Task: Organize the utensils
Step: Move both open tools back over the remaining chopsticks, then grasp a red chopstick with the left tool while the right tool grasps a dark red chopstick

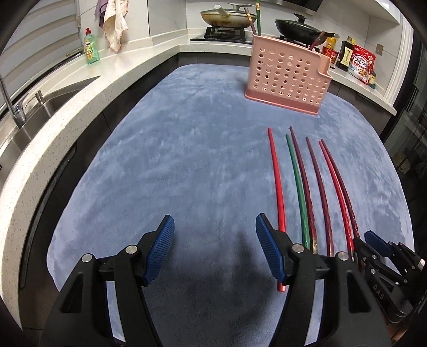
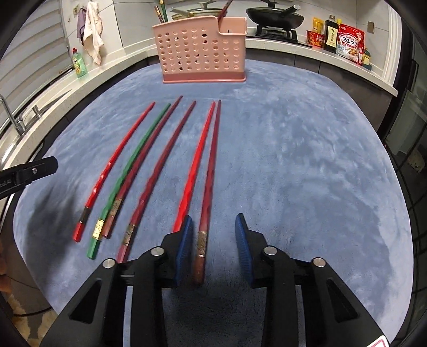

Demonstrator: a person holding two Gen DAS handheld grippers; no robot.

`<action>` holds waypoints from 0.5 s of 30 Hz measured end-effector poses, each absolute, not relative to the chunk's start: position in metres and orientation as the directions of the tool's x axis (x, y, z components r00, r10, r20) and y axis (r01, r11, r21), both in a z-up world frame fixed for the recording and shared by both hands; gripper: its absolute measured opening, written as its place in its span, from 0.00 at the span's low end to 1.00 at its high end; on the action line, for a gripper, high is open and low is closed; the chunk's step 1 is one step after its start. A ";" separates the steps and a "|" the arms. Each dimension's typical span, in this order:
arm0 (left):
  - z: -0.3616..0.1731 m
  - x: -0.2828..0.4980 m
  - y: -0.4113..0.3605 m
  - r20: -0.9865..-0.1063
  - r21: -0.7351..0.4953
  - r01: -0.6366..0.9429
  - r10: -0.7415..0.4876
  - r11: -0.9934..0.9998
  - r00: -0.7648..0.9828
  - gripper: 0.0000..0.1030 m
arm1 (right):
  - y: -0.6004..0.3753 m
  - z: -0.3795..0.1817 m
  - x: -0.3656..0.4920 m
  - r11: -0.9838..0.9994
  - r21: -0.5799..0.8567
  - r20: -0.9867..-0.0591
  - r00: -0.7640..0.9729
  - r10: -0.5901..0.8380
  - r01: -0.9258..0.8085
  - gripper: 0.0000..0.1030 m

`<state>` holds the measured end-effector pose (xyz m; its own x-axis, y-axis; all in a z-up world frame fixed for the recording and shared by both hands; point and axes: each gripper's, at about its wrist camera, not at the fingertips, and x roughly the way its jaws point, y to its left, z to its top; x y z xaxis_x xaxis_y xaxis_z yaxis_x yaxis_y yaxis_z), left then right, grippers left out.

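Several chopsticks lie side by side on a blue cloth (image 1: pixel 186 160): red (image 2: pixel 117 160), green (image 2: pixel 130 165), dark maroon (image 2: pixel 165 160) and a red-and-maroon pair. A pink perforated holder (image 2: pixel 202 50) stands upright at the far side, also in the left wrist view (image 1: pixel 288 77), with a few chopsticks inside. My right gripper (image 2: pixel 213 224) is open, its pads on either side of the rightmost maroon chopstick (image 2: pixel 210 170), not closed on it. My left gripper (image 1: pixel 214 221) is open and empty, left of the chopsticks (image 1: pixel 299 181).
A white counter (image 1: pixel 66 120) with a sink (image 1: pixel 32 117) runs along the left. A green soap bottle (image 1: pixel 91 48), stove pans (image 1: pixel 229 16) and food packets (image 1: pixel 360 61) stand behind the cloth.
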<state>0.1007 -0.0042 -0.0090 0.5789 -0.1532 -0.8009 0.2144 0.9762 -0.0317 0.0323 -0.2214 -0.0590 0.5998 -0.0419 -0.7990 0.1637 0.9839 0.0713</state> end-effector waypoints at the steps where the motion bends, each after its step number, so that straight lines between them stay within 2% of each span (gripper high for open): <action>1: -0.009 0.100 -0.005 -0.801 -0.035 0.216 -0.157 0.976 0.578 0.59 | -0.222 -0.059 0.031 0.983 0.077 -0.797 0.603 -0.038 0.164 0.28; 8: -0.013 0.095 -0.014 -0.806 -0.043 0.241 -0.176 0.970 0.566 0.59 | -0.226 -0.062 0.024 0.983 0.072 -0.795 0.605 -0.045 0.169 0.17; 11: -0.014 0.092 -0.017 -0.804 -0.047 0.248 -0.184 0.968 0.566 0.66 | -0.230 -0.062 0.019 0.979 0.079 -0.796 0.604 -0.051 0.186 0.08; 15: -0.015 0.088 -0.021 -0.806 -0.059 0.260 -0.199 0.964 0.558 0.70 | -0.238 -0.062 0.011 0.971 0.115 -0.798 0.601 -0.035 0.209 0.06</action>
<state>0.0881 -0.0208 -0.0154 0.5580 -0.1993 -0.8056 0.2598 0.9639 -0.0586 0.0105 -0.2384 -0.0619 0.6014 -0.0354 -0.7982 0.2093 0.9711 0.1146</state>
